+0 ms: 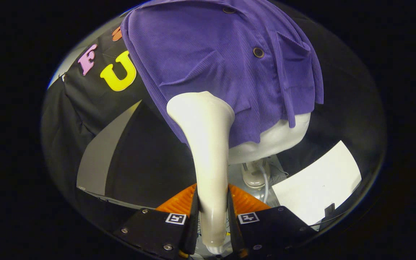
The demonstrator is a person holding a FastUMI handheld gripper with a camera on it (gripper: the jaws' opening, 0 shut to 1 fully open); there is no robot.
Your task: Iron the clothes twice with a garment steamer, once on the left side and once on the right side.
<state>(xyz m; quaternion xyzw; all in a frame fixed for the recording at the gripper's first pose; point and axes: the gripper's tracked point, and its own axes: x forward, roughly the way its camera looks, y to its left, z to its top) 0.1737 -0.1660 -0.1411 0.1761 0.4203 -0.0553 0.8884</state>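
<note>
— What has the hand-held gripper (pixel 212 209) got hold of?

— The cream-white plastic garment steamer (pixel 208 151). Its slim handle runs down between the two fingers, and the black pads press on it from both sides, so the jaws are closed about as far as the handle allows. The orange ribbed fingers (pixel 179 203) flare out on either side of it.

— And where does the steamer's head sit?

— The handle widens upward into a flared, flat head, and that head lies against the lower front of the purple ribbed button-up shirt (pixel 222 61), toward its left hem. Whether it truly touches the cloth or rests just off it, I cannot tell.

— What is the shirt on?

— A white mannequin torso (pixel 280 141), whose bare lower part shows under the hem. Two dark round buttons (pixel 258 52) run down the placket, and a flapped chest pocket (pixel 294 45) sits beside them. The torso stands on a pale stand base (pixel 253 177) with a thin cord alongside.

— Any containers, or writing to read?

— No containers that I can make out. The only markings on the gripper are two small black-and-white square tags (pixel 176 218), patterns rather than words. A blank white sheet (pixel 316 184) lies beyond the right finger, and a grey panel (pixel 103 155) shows against the black cloth to the left.
</note>
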